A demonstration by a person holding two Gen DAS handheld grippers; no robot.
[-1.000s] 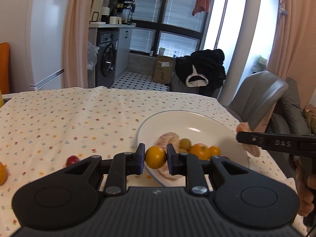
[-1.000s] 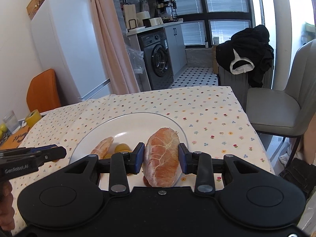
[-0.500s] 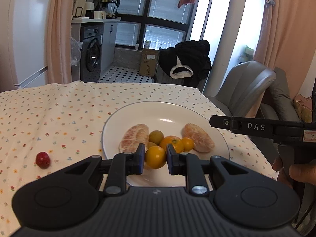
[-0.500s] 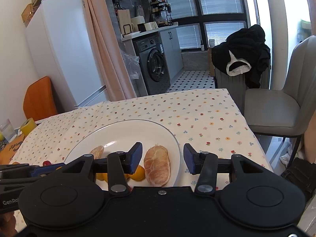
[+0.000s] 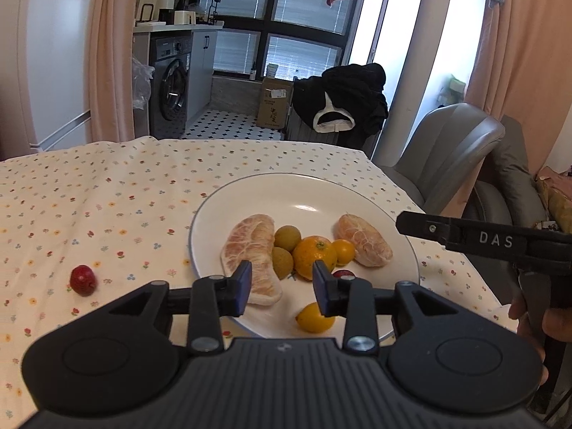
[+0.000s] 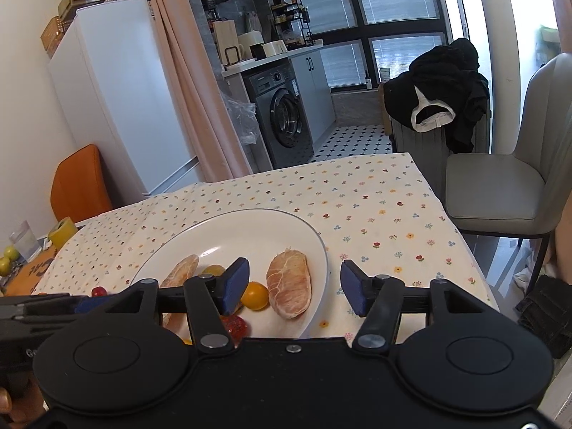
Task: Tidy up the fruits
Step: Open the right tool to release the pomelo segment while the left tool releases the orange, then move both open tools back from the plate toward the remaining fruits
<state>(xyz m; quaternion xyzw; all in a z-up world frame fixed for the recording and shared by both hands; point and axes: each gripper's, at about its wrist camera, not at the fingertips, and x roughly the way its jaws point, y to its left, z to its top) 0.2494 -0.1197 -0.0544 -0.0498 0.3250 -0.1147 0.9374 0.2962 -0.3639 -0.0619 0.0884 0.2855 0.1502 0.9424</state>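
Left view only: red fruit (image 5: 83,280) on cloth (image 5: 107,193), off plate (image 5: 304,189); kumquat (image 5: 314,318) on plate rim. Left gripper (image 5: 281,287) and right gripper (image 6: 293,291) above plate, level, spread apart, empty

A: Setting?
B: Home dining area. Floral tablecloth (image 6: 375,207) centre frame, white fridge (image 6: 118,107) upper left, washing machine (image 6: 286,114) under kitchen counter, grey chair (image 6: 507,182) right.
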